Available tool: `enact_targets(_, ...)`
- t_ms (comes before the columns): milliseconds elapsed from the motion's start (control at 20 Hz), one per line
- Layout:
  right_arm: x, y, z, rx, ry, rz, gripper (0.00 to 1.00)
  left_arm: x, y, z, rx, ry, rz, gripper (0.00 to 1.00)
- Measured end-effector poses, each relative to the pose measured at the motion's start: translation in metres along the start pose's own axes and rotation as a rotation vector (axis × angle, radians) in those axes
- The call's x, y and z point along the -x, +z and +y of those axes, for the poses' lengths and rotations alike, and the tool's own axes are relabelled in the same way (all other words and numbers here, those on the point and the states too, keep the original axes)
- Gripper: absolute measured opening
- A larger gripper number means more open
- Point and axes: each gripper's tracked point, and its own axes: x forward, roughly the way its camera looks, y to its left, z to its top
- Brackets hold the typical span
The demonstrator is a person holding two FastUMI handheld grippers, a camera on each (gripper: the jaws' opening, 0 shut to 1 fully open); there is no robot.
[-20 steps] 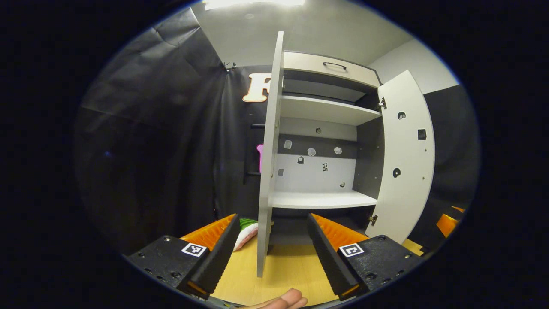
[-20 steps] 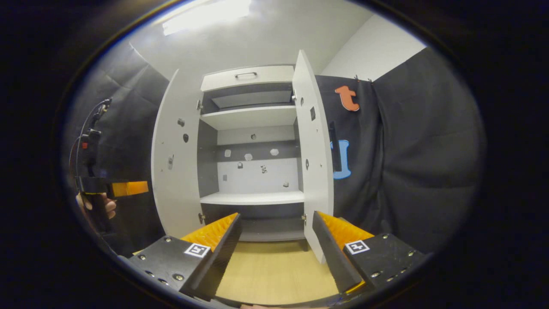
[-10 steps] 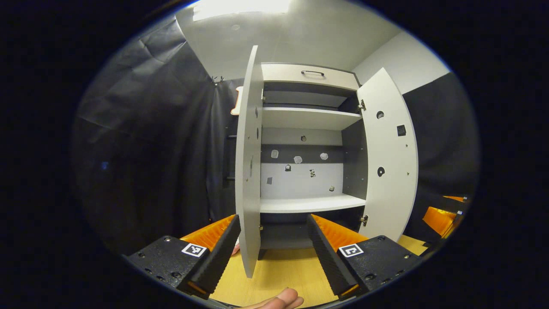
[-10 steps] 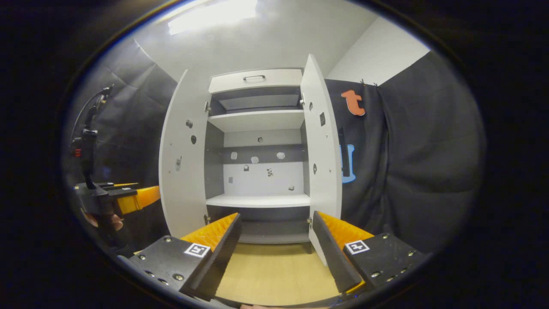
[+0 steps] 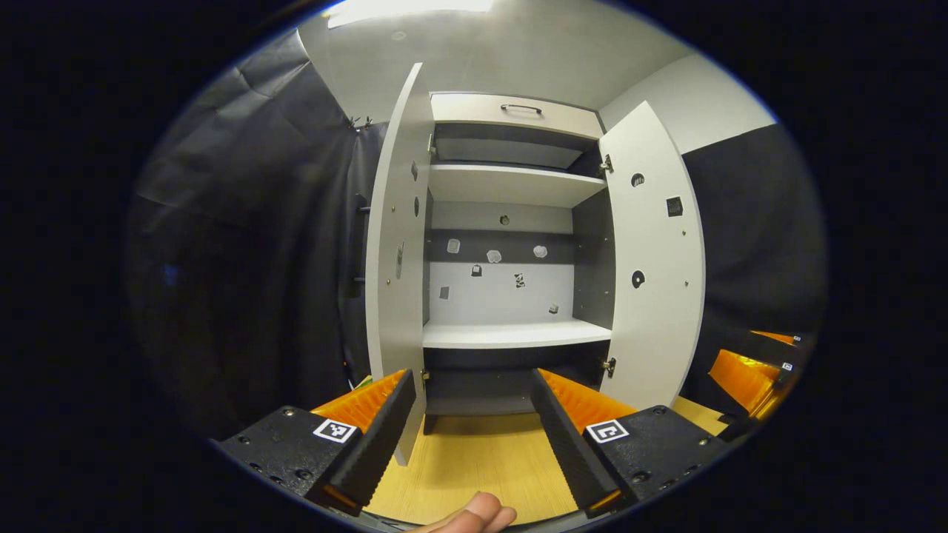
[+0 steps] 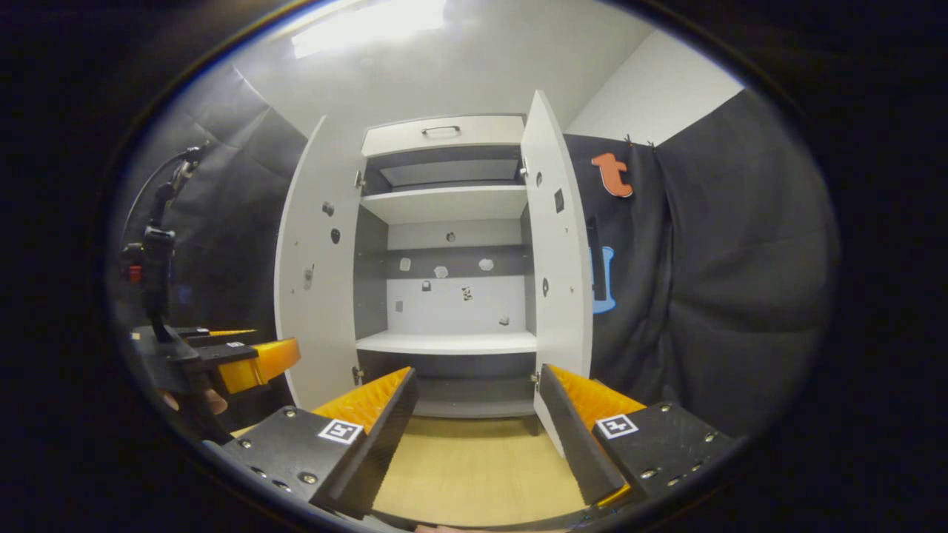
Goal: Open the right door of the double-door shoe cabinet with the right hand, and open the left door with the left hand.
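Left gripper view: the left gripper (image 5: 468, 414) hangs with jaws apart, gripping nothing, in front of the cabinet (image 5: 511, 118). Both doors stand swung out, the left door (image 5: 394, 244) and right door (image 5: 655, 259) flanking the bare shelves (image 5: 515, 334). In the right gripper view the right gripper (image 6: 474, 414) is also spread and holds nothing above the wood floor (image 6: 474, 474), near the cabinet's foot

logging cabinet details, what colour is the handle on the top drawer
The drawer handle looks dark, black or near it, against the pale drawer front; clearest in the right gripper view.
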Motion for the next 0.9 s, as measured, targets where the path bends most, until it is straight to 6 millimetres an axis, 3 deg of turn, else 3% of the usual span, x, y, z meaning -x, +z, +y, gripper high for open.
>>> enact_targets(50,0.0007,0.0001,-0.0013,-0.002,-0.003,-0.001,0.99,0.0002,0.0012,0.0007,0.001,0.001,-0.003,0.97)
enact_targets(200,0.0003,0.0023,-0.001,-0.004,-0.003,-0.006,0.98,0.0004,0.0006,0.0001,0.014,-0.008,-0.009,0.94)
enact_targets(900,0.0041,0.0003,0.0019,0.003,0.003,-0.005,0.98,0.0091,-0.001,-0.0017,0.017,-0.032,-0.017,0.96)
